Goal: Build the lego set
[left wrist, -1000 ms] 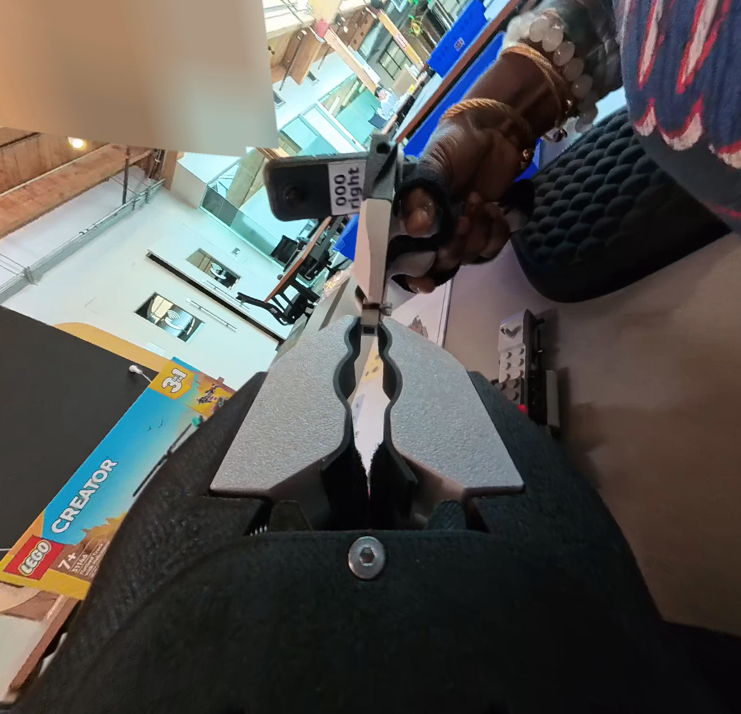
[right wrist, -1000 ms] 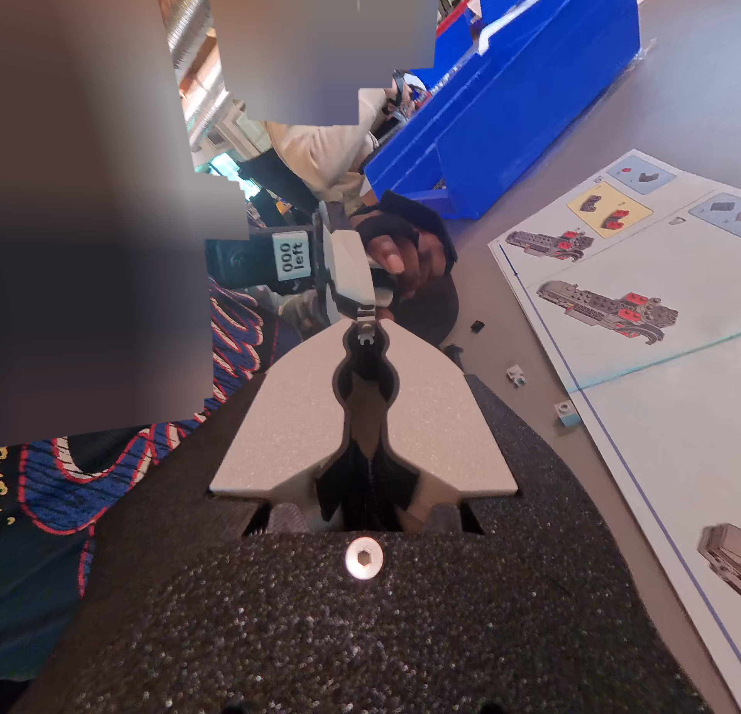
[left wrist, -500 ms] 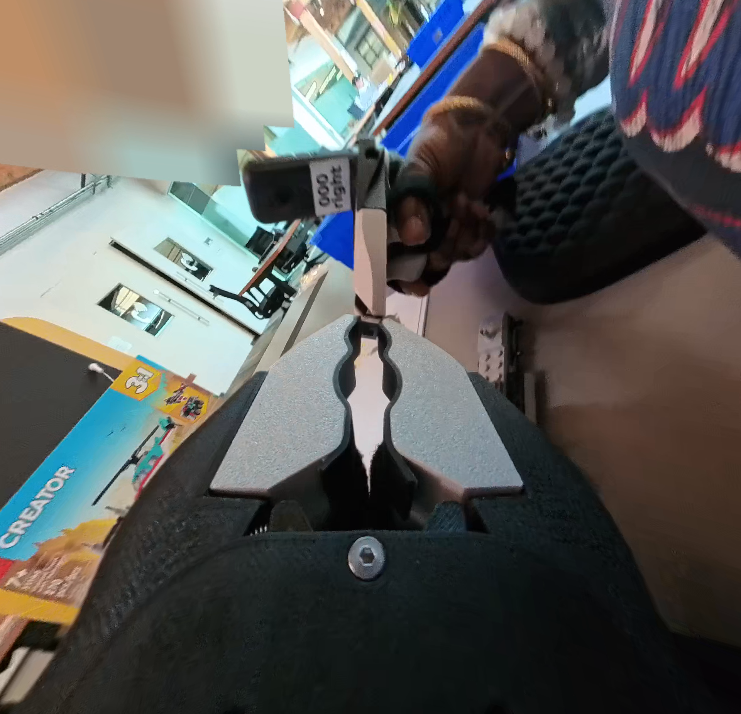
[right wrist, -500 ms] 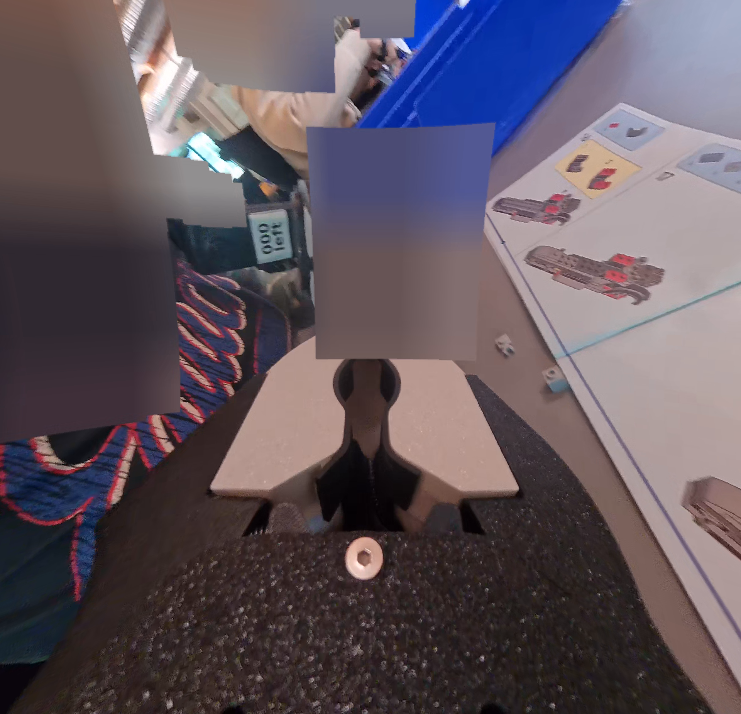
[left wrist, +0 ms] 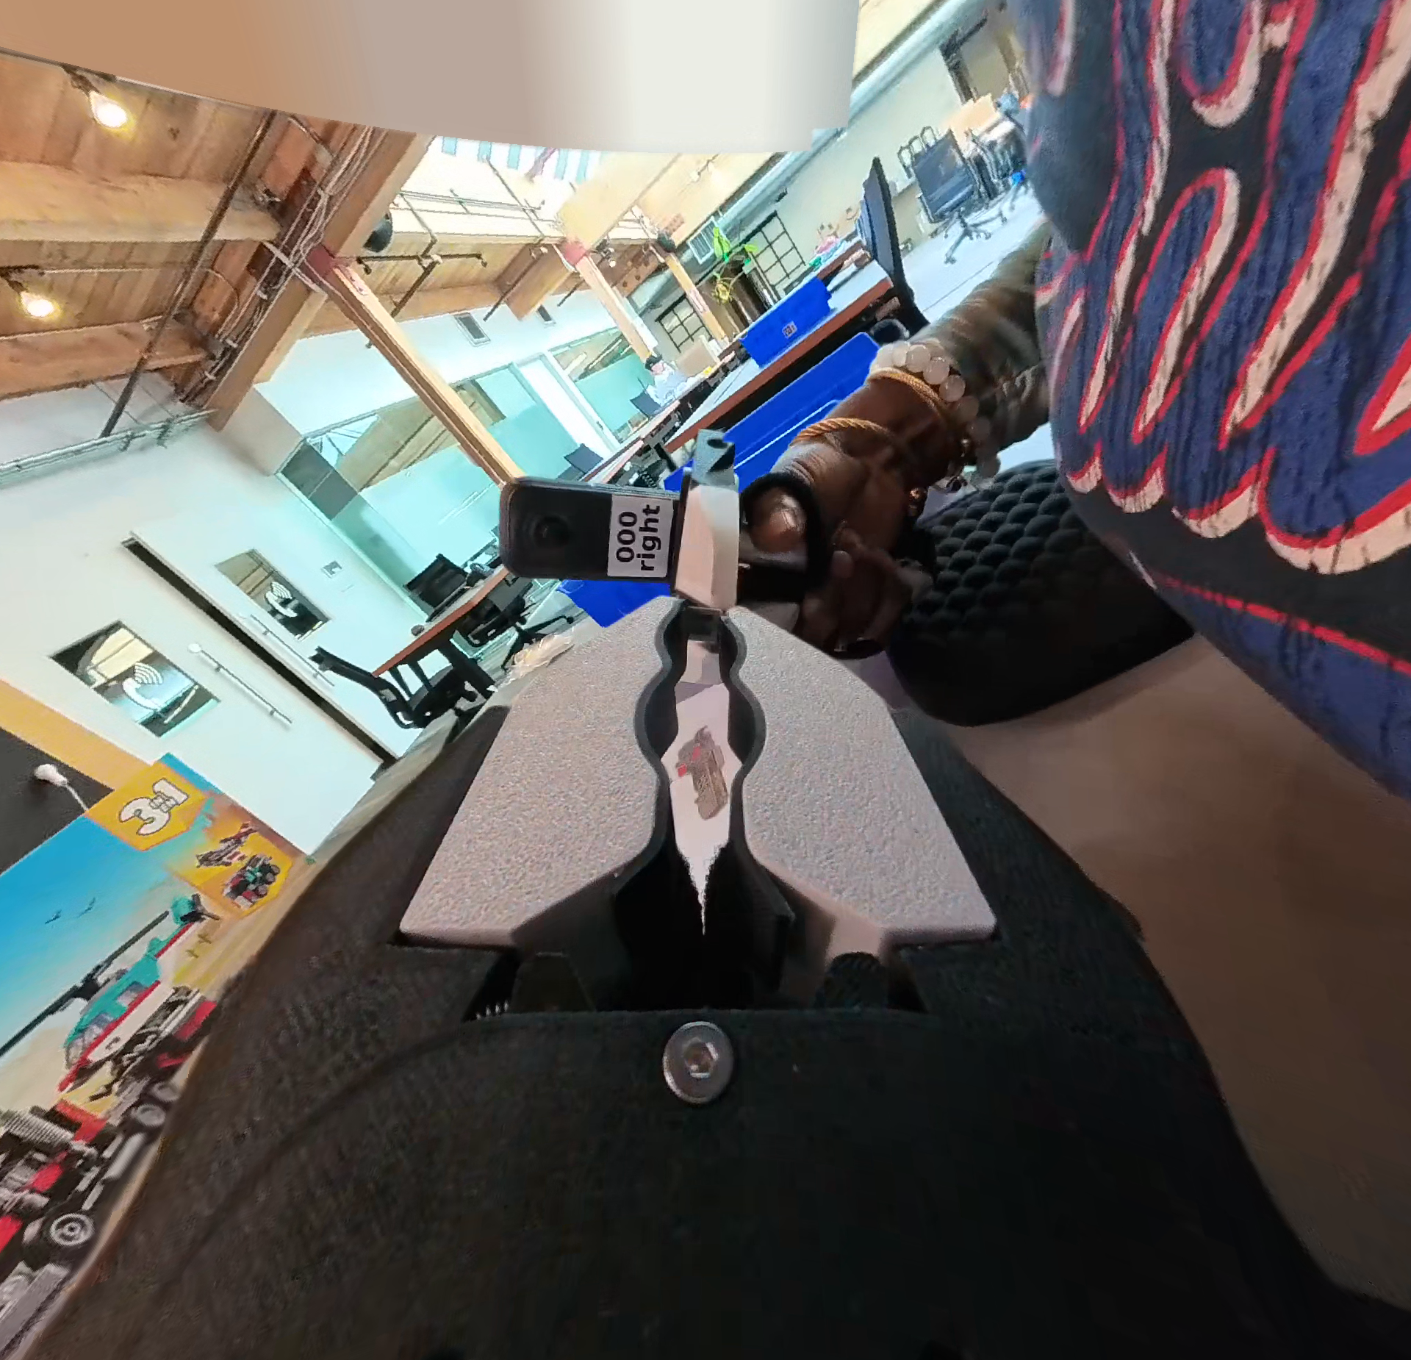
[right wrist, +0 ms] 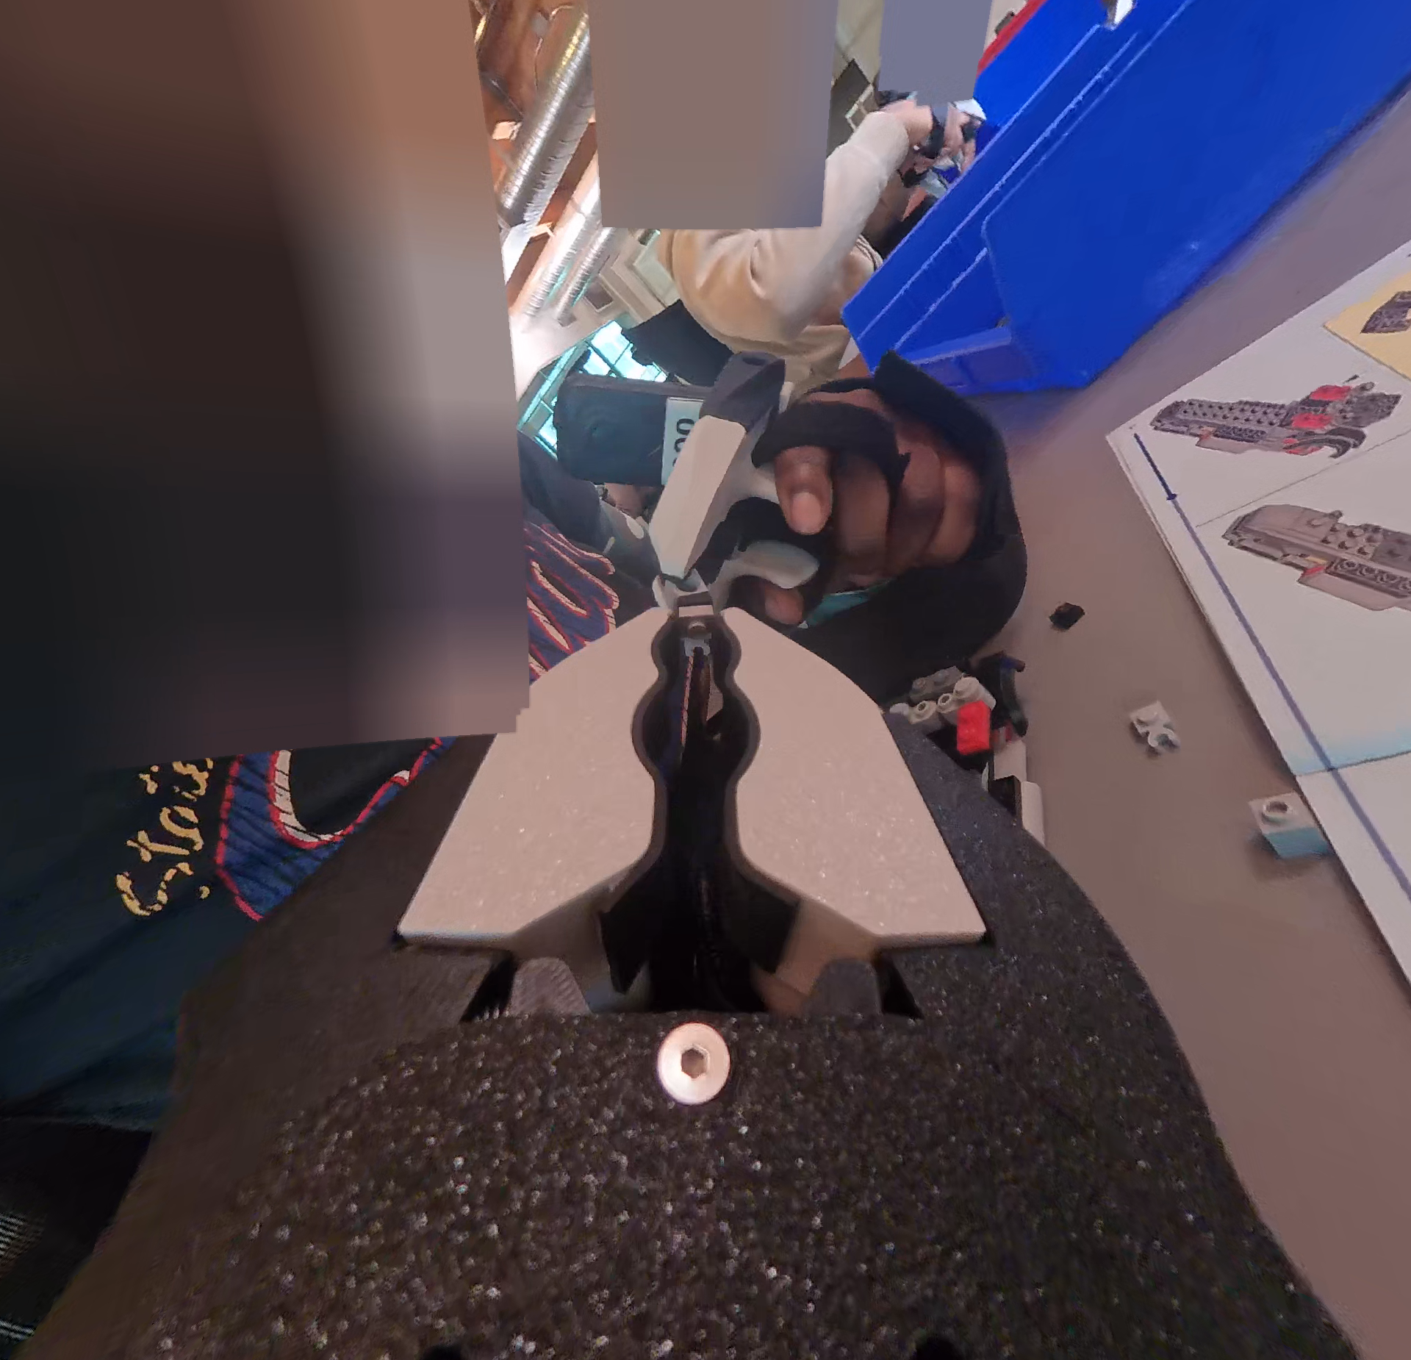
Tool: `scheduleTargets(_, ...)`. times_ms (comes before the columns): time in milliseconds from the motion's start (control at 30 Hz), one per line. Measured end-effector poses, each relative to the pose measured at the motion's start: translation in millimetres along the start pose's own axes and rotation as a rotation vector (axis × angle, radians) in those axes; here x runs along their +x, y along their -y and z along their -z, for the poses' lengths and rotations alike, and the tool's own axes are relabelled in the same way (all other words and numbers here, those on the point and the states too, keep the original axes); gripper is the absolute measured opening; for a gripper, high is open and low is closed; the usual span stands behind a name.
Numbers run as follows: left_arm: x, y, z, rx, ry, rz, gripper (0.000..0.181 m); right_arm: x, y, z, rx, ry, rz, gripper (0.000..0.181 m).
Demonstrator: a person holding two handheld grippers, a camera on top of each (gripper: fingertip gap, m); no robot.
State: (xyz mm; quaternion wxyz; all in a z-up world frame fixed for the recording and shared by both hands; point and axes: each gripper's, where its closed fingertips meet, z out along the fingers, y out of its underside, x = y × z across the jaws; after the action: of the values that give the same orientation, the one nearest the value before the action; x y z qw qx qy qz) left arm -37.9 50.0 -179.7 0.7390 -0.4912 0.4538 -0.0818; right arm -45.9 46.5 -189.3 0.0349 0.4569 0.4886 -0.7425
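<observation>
My two grippers meet tip to tip above the table. In the left wrist view my left gripper point(left wrist: 699, 622) is shut on a small dark grey lego piece point(left wrist: 700, 628) at its tips. The right gripper point(left wrist: 696, 604), held by a hand, touches it from beyond. In the right wrist view my right gripper point(right wrist: 693, 624) is shut on a small grey lego piece point(right wrist: 693, 630) with a round stud. The left gripper point(right wrist: 682, 594) presses against it from the far side. I cannot tell whether these are one piece or two joined pieces.
A partly built grey, black and red model point(right wrist: 963, 712) lies on the table right of my right gripper. Near it lie a small grey piece point(right wrist: 1154, 726), a light blue brick point(right wrist: 1290, 827), a black piece point(right wrist: 1067, 614), the instruction booklet point(right wrist: 1336, 636) and blue bins point(right wrist: 1145, 178). The lego box point(left wrist: 114, 903) stands left. Only a small space, under 4 cm, lies between the two pairs of fingers. The light blue brick point(right wrist: 1290, 827) sits 12 cm or so from the ends of my right fingers.
Both grippers stayed tip to tip while tilting and swinging. The model left the left wrist view and came into the right wrist view. The box shifted lower left.
</observation>
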Motion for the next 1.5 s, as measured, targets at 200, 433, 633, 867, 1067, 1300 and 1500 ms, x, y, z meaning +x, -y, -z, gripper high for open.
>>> scheduleTargets(200, 4, 3, -1, 0.015, -0.026, -0.031, 0.007, -5, -4, 0, 0.022, 0.034, -0.09, 0.01)
scheduleTargets(433, 3, 14, 0, 0.052, -0.016, -0.092, 0.007, -17, 0, -4, 0.052, 0.1, -0.13, 0.008)
scheduleTargets(633, 1, 23, 2, 0.125, -0.022, -0.008, 0.007, -25, 3, -9, 0.097, 0.155, -0.151, 0.008)
scheduleTargets(867, -18, 4, 0, 0.024, 0.078, 0.114, 0.008, 3, 6, 11, -0.005, -0.167, -0.026, 0.008)
scheduleTargets(1067, -69, -10, 22, 0.1, 0.282, 0.486, 0.008, 76, -35, 90, -0.69, -0.955, 0.261, 0.008)
scheduleTargets(1300, -75, -7, 31, 0.23, 0.252, 0.678, 0.008, 97, -48, 89, -0.809, -1.001, 0.272, 0.013)
scheduleTargets(1500, -70, -10, 27, 0.181, 0.252, 0.597, 0.008, 93, -40, 81, -0.738, -0.976, 0.34, 0.021)
